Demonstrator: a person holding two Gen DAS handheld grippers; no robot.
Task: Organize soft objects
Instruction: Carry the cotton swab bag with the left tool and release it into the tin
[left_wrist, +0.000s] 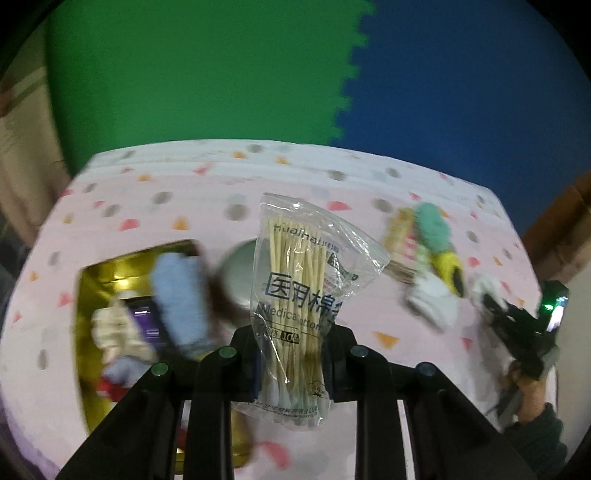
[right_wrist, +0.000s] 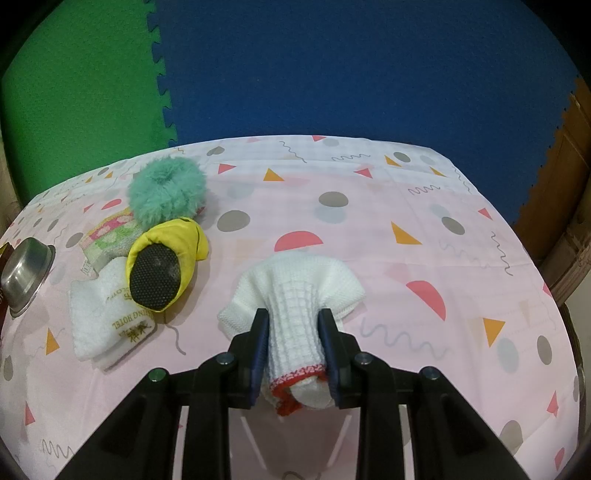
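Observation:
My left gripper (left_wrist: 293, 334) is shut on a clear bag of cotton swabs (left_wrist: 299, 295), held upright above the table. Left of it a gold tray (left_wrist: 92, 295) holds a light blue fuzzy item (left_wrist: 181, 299), a cream knit piece (left_wrist: 114, 328) and other soft things, all blurred. My right gripper (right_wrist: 293, 321) is shut on a white knit cloth with a red edge (right_wrist: 295, 295) resting on the table. To its left lie a teal fluffy ball (right_wrist: 166, 192), a yellow and black pouch (right_wrist: 162, 266), a white hotel towel (right_wrist: 107, 317) and a patterned cloth (right_wrist: 110, 232).
A pink patterned tablecloth (right_wrist: 406, 258) covers the table. A steel bowl (right_wrist: 24, 273) stands at the far left of the right wrist view, and behind the bag in the left wrist view (left_wrist: 236, 273). Green and blue foam mats lie beyond the table.

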